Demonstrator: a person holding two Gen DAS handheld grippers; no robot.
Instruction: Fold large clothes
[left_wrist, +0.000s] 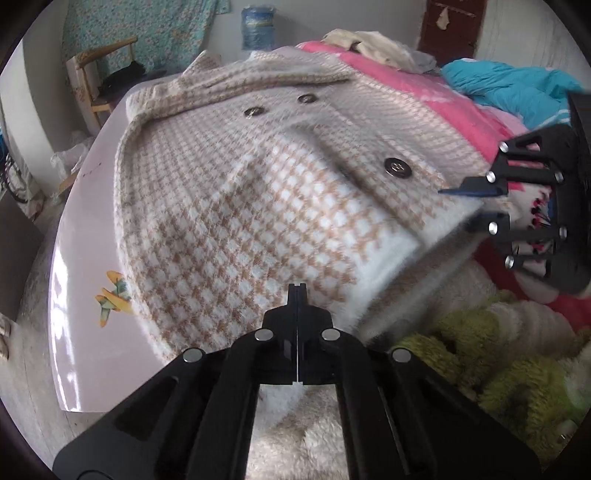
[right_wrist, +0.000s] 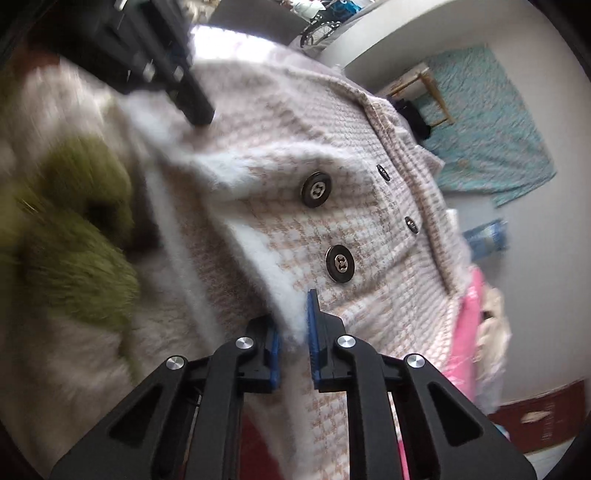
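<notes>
Houndstooth wool in tan and white filled both of my views: the coat (left_wrist: 258, 177) lay spread over a glossy pale counter (left_wrist: 85, 288), collar toward the far end, dark buttons (left_wrist: 397, 167) running down its front. Its fuzzy white hem (right_wrist: 273, 266) was lifted off the surface near me.

My left hand-held gripper (left_wrist: 297, 291) had its fingers pressed together with no gap visible; the tips sat against the lower part of the coat, but I could not tell whether any cloth was caught between them. My right hand-held gripper (right_wrist: 293, 332) pinched the white hem edge between its blue pads (right_wrist: 312, 332), just below the nearest button. From the left wrist view it showed at the right edge, clamped on that same raised corner.

Beside the coat lay a pink blanket (left_wrist: 424, 96), a blue garment (left_wrist: 517, 88) and a green and cream plush heap (left_wrist: 498, 365). A wooden chair (left_wrist: 96, 81) stood by the far wall.
</notes>
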